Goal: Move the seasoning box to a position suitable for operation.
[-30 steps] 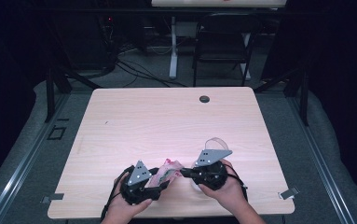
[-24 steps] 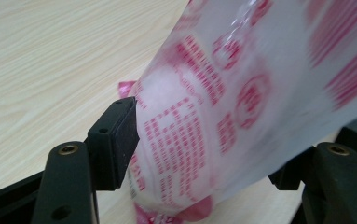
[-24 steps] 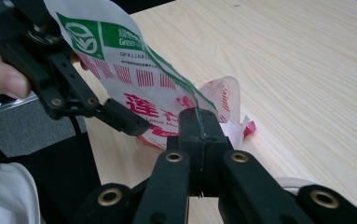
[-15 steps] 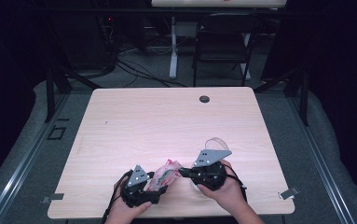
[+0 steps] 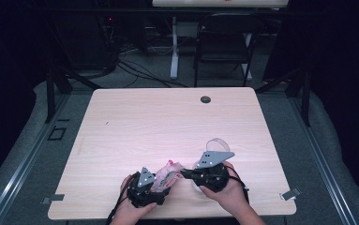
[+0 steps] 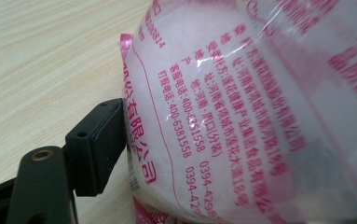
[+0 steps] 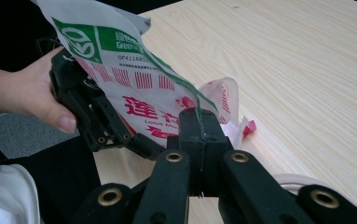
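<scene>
The plastic bag [image 5: 167,172] is held above the near table [image 5: 177,122] edge. Its edge is pinched by the shut right gripper [image 7: 199,122]. The left gripper [image 6: 102,145] jaws have just been opening around it; the pinch should be kept firm.

The plastic bag [image 7: 134,88] reads "Green", "GF411681", and phone number "400-6381558".
</scene>
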A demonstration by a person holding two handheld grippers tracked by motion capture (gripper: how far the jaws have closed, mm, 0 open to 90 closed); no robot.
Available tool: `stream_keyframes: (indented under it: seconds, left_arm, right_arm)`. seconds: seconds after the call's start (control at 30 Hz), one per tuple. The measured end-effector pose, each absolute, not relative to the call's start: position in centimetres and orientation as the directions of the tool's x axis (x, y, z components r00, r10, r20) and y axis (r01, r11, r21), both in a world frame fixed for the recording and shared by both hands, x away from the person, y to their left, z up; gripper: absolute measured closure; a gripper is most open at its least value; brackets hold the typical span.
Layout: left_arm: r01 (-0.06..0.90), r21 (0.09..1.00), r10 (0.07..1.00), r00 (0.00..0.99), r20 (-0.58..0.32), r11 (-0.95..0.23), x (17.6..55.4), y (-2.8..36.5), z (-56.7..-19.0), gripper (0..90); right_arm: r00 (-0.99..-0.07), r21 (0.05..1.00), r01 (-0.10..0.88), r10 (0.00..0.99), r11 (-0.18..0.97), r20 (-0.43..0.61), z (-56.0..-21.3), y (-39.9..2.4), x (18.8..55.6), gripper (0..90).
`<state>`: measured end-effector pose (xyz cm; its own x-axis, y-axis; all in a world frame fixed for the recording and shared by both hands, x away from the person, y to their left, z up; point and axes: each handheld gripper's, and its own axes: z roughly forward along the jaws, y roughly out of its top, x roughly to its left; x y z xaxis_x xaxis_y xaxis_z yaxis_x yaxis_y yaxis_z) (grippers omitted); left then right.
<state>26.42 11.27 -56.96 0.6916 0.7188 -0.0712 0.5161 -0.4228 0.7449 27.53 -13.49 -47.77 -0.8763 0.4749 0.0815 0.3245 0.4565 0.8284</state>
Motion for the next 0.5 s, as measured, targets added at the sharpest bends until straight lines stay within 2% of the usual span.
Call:
stream_keyframes:
  seconds: [0.5]
  left_arm:
    - [0.526, 0.714, 0.715, 0.697, -0.052, -0.461, 27.1, 10.5, -58.3, 24.6]
  right_arm:
    - [-0.875, 0.832, 0.326, 0.477, 0.448, 0.086, -48.0, -13.7, 27.5, 90.0]
